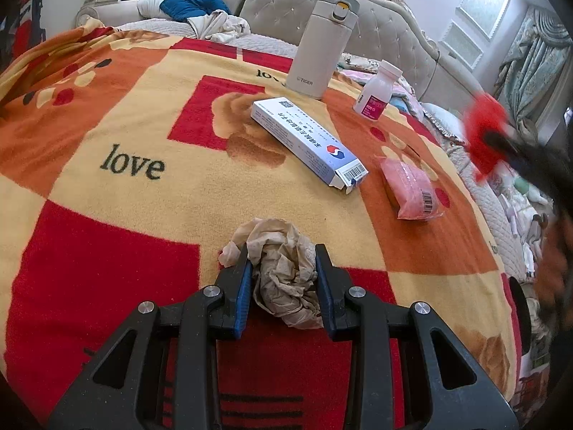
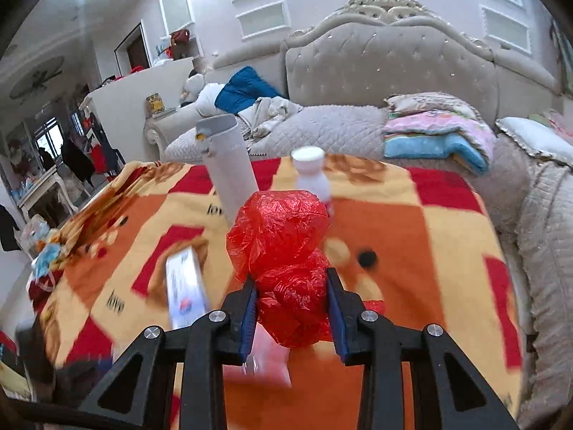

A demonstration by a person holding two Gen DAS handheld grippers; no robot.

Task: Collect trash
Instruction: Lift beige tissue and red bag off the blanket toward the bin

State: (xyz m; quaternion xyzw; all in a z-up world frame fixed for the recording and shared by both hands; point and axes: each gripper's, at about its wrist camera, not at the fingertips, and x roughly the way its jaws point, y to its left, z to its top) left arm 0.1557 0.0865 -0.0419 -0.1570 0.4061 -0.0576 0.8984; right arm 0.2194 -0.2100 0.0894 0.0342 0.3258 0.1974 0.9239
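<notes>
From the left wrist, the left gripper (image 1: 281, 279) was clamped on a crumpled tissue (image 1: 283, 272) just above the near part of the blanket (image 1: 107, 215), with a box (image 1: 308, 143) and pink packet (image 1: 412, 190) lying farther off. From the right wrist, the right gripper (image 2: 292, 308) pinched a red plastic bag (image 2: 283, 251) clear of the blanket. Both pieces looked gathered, so the next move probably called for carrying them to a bin, which neither view showed.
</notes>
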